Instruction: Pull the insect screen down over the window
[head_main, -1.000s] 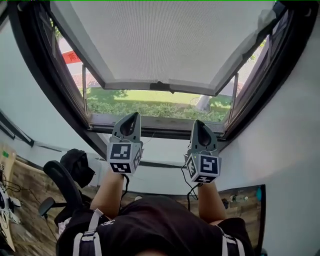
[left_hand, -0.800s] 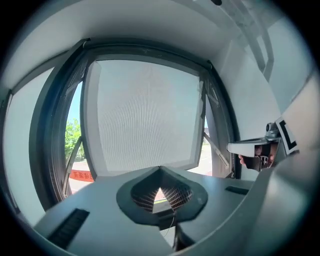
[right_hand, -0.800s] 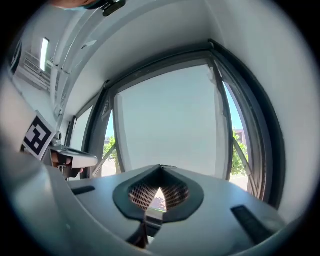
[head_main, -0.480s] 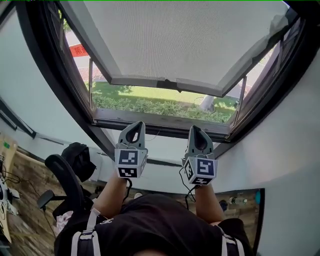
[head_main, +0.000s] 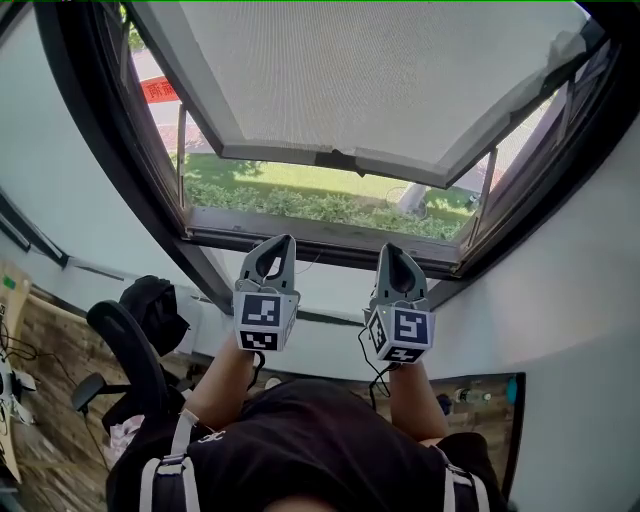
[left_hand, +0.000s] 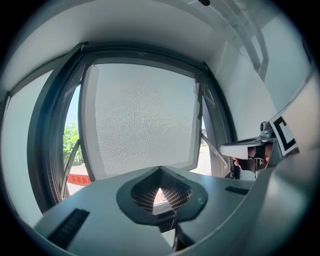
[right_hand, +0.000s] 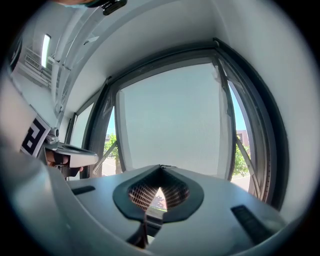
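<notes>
Above the window sill (head_main: 300, 232), the insect screen (head_main: 360, 80) hangs most of the way down. Its bottom bar (head_main: 290, 153) stops short of the sill, with a strip of open view between them. The left hand-held gripper (head_main: 277, 245) and right hand-held gripper (head_main: 393, 252) sit by the sill, apart from the bar, jaws together and empty, so the last stretch of the pull looks undone.

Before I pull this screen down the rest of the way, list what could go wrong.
1. The left gripper and right gripper are shut and empty, below the bottom bar; its dark handle is small, so a grip may slip.
2. Pulling one end of the bar could tilt the insect screen and jam it.
3. Jaw tips pushed into the mesh could tear it.
</notes>
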